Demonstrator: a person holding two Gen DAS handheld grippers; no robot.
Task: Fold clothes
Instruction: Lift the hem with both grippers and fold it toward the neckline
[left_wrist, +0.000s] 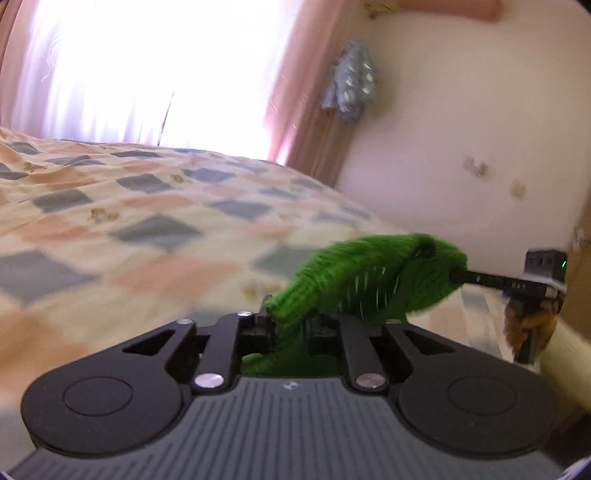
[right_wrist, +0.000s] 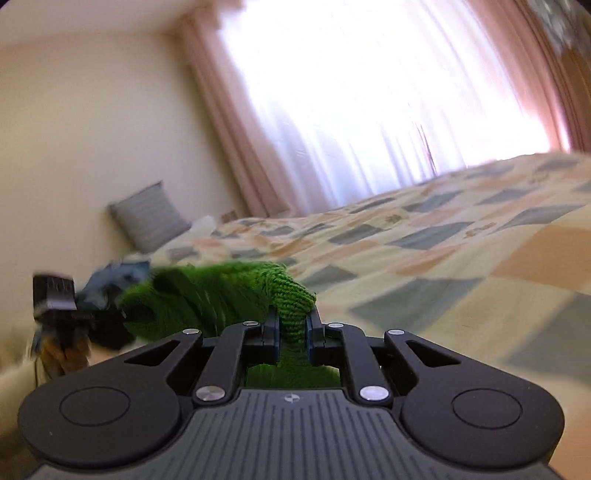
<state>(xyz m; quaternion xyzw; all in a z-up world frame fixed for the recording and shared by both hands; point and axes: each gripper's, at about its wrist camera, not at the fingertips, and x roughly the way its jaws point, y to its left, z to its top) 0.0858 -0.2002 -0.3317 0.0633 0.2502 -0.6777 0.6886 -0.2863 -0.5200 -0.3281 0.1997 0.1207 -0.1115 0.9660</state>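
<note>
Left wrist view, your left gripper (left_wrist: 291, 328): jaws pinched close on a fold of the green knit garment (left_wrist: 369, 280), which bunches up above the fingers and spills behind them toward the camera.
Left wrist view, your right gripper (left_wrist: 458, 277): its black fingers bite into the far end of the garment, to the right of your left gripper; your hand (left_wrist: 532, 325) grips its handle.
Left wrist view, room: the garment hangs clear above the patchwork bedspread (left_wrist: 129, 221); the quilt runs wide to the left of the garment, and the wall (left_wrist: 461, 129) closes in on its right.
Right wrist view, your right gripper (right_wrist: 293, 328): jaws clamped on a knit edge of the garment (right_wrist: 207, 295).
Right wrist view, your left gripper (right_wrist: 107, 325): blurred, left of the garment, at its other end; grip itself cannot be made out here.
Right wrist view, room: bedspread (right_wrist: 443, 236) opens to the right of the garment; a grey pillow (right_wrist: 147, 218) sits against the wall beyond it.
</note>
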